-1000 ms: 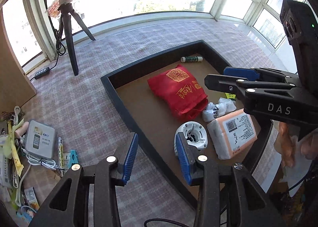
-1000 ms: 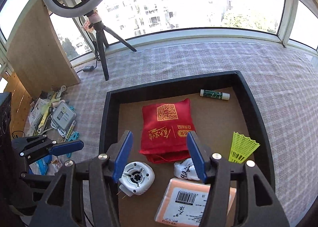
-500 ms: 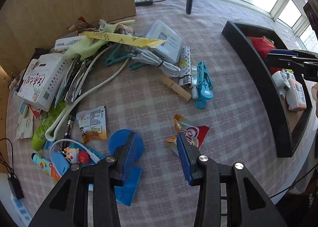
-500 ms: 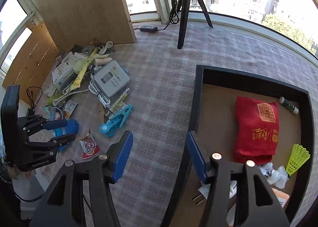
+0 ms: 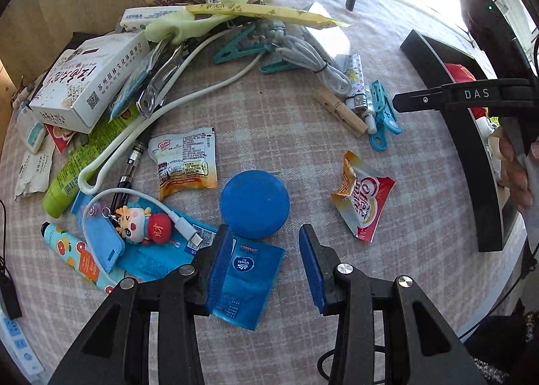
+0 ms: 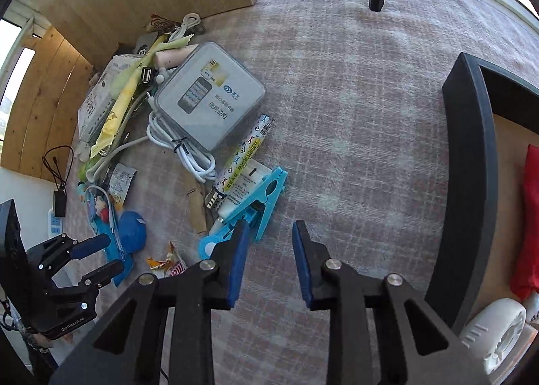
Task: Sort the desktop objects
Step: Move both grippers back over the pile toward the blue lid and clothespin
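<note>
While both stand over clutter: left claw half-open, empty; right claw closing, empty.

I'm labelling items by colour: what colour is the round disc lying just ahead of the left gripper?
Plain blue; the round disc shows best in the left wrist view.

Both tongs point steeply down: left tongs parted and empty, right tongs closing, empty.

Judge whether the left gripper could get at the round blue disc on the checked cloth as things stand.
Probably yes. The left gripper hangs just short of the round blue disc, jaws apart and empty; nothing lies on the disc. A blue tissue packet sits partly under one finger.
</note>
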A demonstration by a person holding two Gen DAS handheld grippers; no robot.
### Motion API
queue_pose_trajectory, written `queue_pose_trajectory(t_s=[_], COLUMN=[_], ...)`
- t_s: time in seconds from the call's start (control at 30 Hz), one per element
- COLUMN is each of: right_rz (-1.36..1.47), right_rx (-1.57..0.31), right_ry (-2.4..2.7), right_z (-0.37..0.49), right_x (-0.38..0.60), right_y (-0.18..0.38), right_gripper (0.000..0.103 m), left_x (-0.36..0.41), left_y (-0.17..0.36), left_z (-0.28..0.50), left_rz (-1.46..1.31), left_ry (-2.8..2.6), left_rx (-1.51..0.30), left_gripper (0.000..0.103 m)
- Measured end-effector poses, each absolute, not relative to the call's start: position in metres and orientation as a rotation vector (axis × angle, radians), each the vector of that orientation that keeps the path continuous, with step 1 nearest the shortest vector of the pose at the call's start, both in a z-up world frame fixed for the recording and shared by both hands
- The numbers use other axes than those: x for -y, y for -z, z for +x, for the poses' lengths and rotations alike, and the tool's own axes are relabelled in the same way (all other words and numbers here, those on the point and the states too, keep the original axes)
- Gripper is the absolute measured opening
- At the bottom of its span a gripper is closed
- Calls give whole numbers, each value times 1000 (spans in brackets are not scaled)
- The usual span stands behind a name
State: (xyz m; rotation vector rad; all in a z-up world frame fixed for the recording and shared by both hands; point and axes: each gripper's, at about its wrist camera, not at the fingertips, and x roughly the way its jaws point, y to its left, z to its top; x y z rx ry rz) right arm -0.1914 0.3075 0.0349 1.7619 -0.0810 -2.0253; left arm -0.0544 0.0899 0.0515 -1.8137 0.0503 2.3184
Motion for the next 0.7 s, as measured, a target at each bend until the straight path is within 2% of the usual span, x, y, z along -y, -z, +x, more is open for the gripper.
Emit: queue_pose_trajectory(t_s=[0.37,0.43,0.5,0.6,0.7], right_rz=[1781,1786,1794,1829,1823], right_rx=[34,37,46,171,148], right_ry=[2056,2072,2063,1969,1968], right_z=[-200,-205,-207,-204,-202], right_x=[-301,-306,-309,-314,-311], right_y=[-28,-30,-30,-29,-32], right_gripper=[8,6,6,6,7], left_x=[-99,-102,-104,-108,-111], left_y=[-35,-34,-32,-33,-32], left_z=[-68,-72,-76,-76,-77], left_rz=[-1862,-1861,-1861,-1854,-1855], left_ry=[-2283,-2285,-2288,-2284,-2281], left_rx=[-130,-146,-161,-179,-219], left_gripper=[39,40,44,51,52])
